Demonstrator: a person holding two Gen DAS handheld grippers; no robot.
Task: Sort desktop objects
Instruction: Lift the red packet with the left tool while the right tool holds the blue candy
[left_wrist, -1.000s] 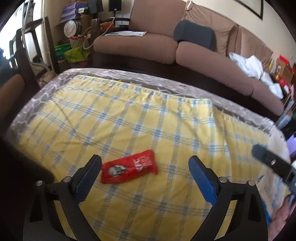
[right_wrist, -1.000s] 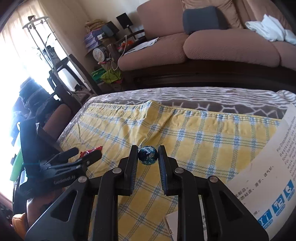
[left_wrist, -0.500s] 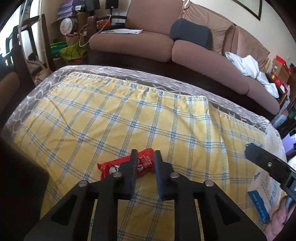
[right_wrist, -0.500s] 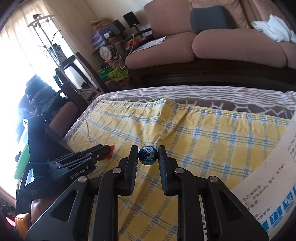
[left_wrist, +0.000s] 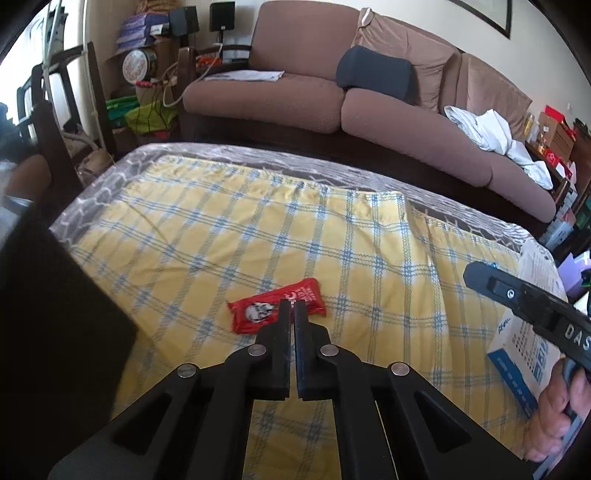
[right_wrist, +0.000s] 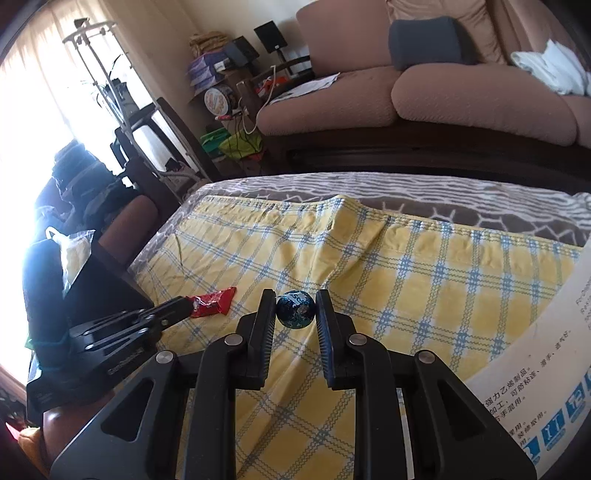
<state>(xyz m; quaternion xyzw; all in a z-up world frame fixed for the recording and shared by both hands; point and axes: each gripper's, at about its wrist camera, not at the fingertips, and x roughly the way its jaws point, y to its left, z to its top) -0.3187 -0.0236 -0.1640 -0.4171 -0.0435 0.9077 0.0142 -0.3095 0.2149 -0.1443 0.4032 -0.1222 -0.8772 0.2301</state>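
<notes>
Red sachet (left_wrist: 277, 311) seemingly pinched at its edge by left hand-held gripper (left_wrist: 293, 308) on yellow-checked table (left_wrist: 258, 240); blue ball (right_wrist: 295, 309) clamped in right hand-held gripper (right_wrist: 295, 301).

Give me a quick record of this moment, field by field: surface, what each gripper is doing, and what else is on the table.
surface: yellow checked cloth over a grey patterned cover
left gripper: jaws nearly together on the near edge of the red packet; packet looks pinched, lying low on the cloth
right gripper: shut on a small blue ball, held above the cloth
other item: white box with blue print at the right edge of the table
background: brown sofa
</notes>
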